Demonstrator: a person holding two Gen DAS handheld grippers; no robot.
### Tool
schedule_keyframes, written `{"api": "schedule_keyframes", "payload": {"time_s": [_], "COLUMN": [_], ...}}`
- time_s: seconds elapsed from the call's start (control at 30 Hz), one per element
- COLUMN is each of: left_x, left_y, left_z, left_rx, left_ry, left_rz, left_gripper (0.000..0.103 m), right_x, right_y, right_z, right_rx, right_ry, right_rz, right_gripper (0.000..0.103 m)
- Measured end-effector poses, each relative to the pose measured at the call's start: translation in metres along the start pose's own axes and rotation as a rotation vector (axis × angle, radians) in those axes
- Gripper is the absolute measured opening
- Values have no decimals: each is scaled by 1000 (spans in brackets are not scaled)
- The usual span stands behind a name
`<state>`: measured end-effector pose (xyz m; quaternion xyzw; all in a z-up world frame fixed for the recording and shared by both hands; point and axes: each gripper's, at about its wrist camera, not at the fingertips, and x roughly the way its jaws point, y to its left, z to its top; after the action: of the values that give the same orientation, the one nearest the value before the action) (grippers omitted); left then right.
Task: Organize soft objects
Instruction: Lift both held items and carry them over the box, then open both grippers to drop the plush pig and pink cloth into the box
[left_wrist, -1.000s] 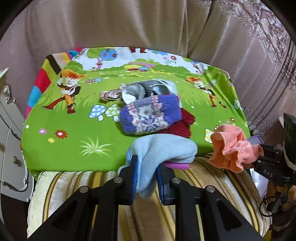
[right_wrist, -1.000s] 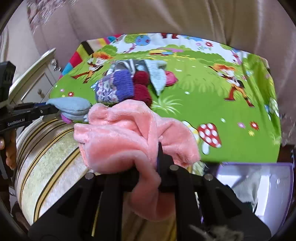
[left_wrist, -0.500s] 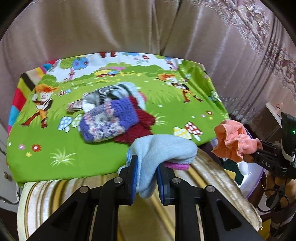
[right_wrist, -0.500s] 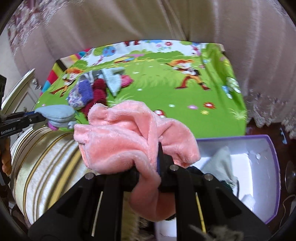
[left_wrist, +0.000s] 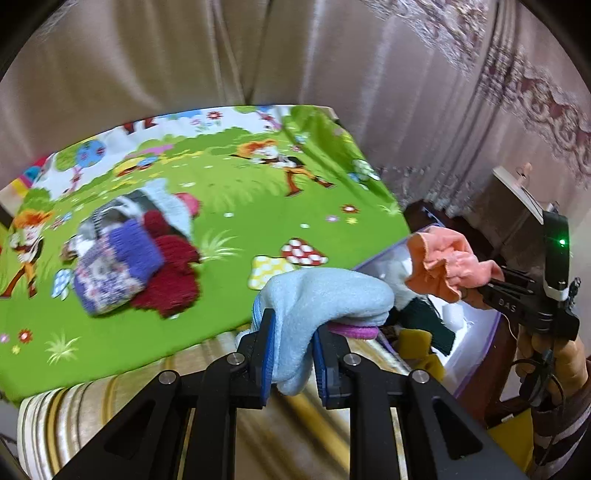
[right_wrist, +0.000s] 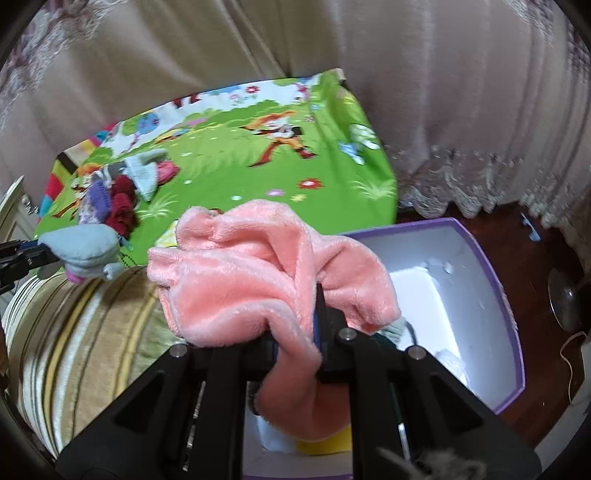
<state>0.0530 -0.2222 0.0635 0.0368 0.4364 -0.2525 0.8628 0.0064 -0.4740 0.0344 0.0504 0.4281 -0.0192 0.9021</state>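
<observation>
Pink fleece cloth (right_wrist: 258, 273) clamped in right gripper (right_wrist: 295, 332).

Wide bare stretch of green cartoon mat (right_wrist: 236, 173) on right half, open for passage. Sock pile (left_wrist: 136, 254) crowds mat's left part. Purple-rimmed box (right_wrist: 491, 280) just beside mat edge: far white interior clear, near end filled with dark and yellow items (left_wrist: 424, 332). Curtain (right_wrist: 461, 110) walls off far side and right. Striped cushion edge (right_wrist: 74, 325) low, unobstructed.
</observation>
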Motion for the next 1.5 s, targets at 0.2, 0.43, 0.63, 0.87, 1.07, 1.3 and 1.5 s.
{"api": "schedule_keyframes", "payload": {"time_s": [0.2, 0.43, 0.63, 0.87, 1.07, 1.3, 1.5], "left_x": [17, 44, 64, 85, 109, 108, 99], "left_y": [-35, -65, -87, -110, -120, -114, -105], "left_z": [6, 14, 22, 33, 35, 32, 35], "left_rx": [59, 106, 150, 186, 201, 168, 126], "left_ry": [22, 59, 78, 85, 130, 134, 75], "left_rz": [-43, -83, -80, -64, -55, -62, -77], "left_gripper": [19, 19, 19, 19, 40, 48, 48], "right_x": [-5, -6, -6, -5, -4, -2, -9], "right_y": [-31, -61, -82, -100, -108, -109, -102], "right_z": [-8, -15, -18, -21, -17, -17, -12], "right_rx": [59, 128, 175, 218, 228, 240, 236], "right_ry": [-4, 2, 5, 4, -4, 3, -22], "right_rz": [-62, -133, -179, -239, -277, -259, -234], "right_gripper": [16, 16, 16, 16, 18, 38, 48]}}
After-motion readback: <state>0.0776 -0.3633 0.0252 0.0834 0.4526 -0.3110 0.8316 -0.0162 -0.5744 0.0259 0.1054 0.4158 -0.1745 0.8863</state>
